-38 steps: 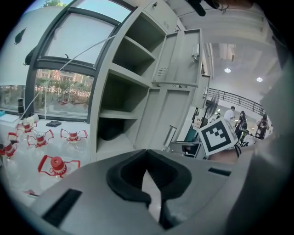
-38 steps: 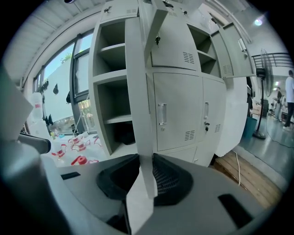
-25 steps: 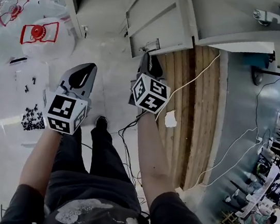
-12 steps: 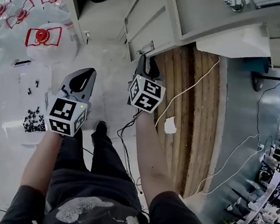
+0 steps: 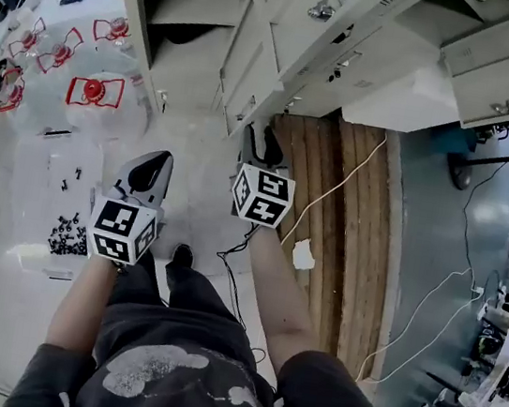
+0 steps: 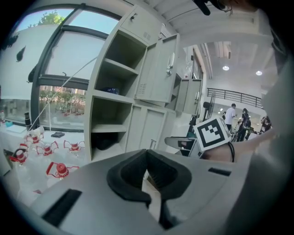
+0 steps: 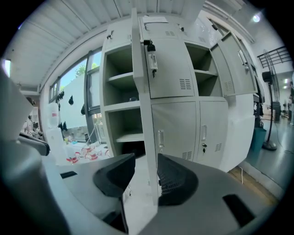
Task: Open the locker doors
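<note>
A bank of grey lockers (image 5: 288, 42) stands ahead. Its left column (image 7: 121, 110) is open, showing bare shelves. One open door (image 7: 142, 92) is seen edge-on in the right gripper view. My right gripper (image 7: 146, 165) (image 5: 266, 138) is at that door's lower edge. Its jaws have just been opening, and the door's edge shows in the gap between the pads (image 7: 177, 176) without being pressed. My left gripper (image 5: 151, 168) (image 6: 147, 153) hangs to the left over the floor, shut on nothing. It faces the open shelves (image 6: 115, 92) and another open door (image 6: 161, 69).
Red-capped plastic bottles (image 5: 92, 88) and small black parts (image 5: 65, 231) lie on the floor at left. Wooden boards (image 5: 329, 209) crossed by a white cable (image 5: 342, 159) lie right of the lockers. People (image 6: 232, 117) stand far off in the hall.
Both grippers have risen in front of the lockers, and more of the locker bank has come into the head view. The right gripper stays by the open door's lower corner.
</note>
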{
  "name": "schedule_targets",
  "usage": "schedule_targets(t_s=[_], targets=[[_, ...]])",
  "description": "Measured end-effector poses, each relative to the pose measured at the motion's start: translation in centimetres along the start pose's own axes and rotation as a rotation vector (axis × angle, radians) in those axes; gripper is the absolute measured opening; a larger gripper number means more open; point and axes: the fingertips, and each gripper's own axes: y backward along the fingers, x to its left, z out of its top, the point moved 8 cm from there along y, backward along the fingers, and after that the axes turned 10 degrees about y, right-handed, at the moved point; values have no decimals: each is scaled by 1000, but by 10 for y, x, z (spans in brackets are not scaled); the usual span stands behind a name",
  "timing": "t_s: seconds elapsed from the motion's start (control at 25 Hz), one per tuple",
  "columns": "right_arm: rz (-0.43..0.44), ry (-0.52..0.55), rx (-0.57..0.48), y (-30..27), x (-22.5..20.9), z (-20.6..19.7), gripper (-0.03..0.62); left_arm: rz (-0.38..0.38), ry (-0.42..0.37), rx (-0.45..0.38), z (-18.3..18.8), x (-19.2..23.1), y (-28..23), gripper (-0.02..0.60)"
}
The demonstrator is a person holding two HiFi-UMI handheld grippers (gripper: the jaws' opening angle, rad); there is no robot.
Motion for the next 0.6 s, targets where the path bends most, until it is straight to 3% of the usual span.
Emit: schedule_targets(t_s=[0.4,0.6], targets=[[39,42,-128,75,6,64,68,5,-67,-101,62,-31,51,9],[44,42,-180,101,11,89,40,-30,-66,-141,80,-36,67,8]])
